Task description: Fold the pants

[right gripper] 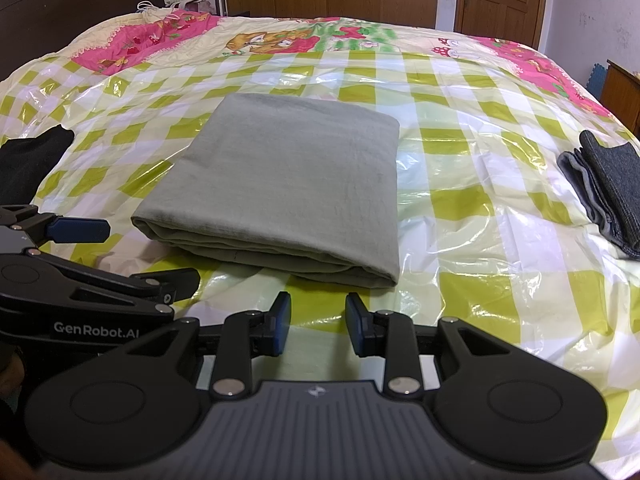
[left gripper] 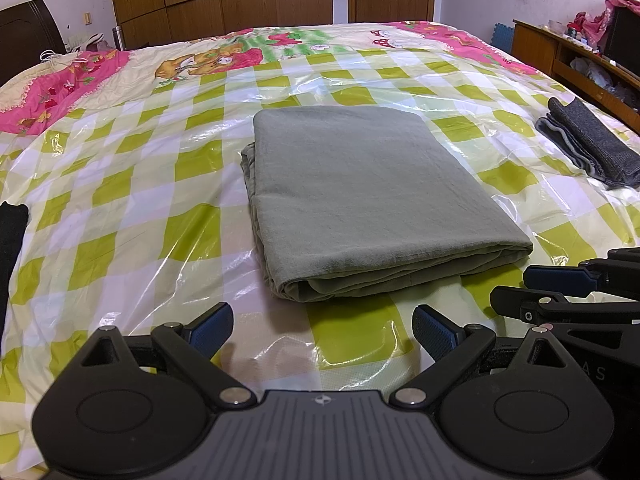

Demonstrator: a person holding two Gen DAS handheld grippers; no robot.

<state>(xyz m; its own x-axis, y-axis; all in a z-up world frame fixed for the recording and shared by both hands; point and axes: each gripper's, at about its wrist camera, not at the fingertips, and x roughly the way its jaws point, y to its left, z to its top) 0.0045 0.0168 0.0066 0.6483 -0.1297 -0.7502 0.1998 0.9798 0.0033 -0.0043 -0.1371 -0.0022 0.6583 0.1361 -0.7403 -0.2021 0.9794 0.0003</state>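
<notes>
The grey-green pants point(left gripper: 360, 196) lie folded into a thick rectangle on the checked plastic sheet point(left gripper: 132, 184), with the stacked edges facing me. My left gripper point(left gripper: 322, 330) hovers just in front of the near edge, open wide, nothing between its blue pads. In the right wrist view the same folded pants point(right gripper: 288, 184) lie ahead, and my right gripper point(right gripper: 318, 322) stands open at a narrower gap, holding nothing, a short way before the near edge. Each gripper shows in the other's view: the right gripper point(left gripper: 520, 288) at the side and the left gripper point(right gripper: 152, 252) at the left.
A folded dark grey garment point(left gripper: 588, 148) lies on the sheet at the right. A black garment point(right gripper: 32, 160) lies at the left edge. Pink patterned bedding point(left gripper: 60, 88) covers the far part of the bed. A wooden shelf unit point(left gripper: 560, 52) stands at the right, wardrobes behind.
</notes>
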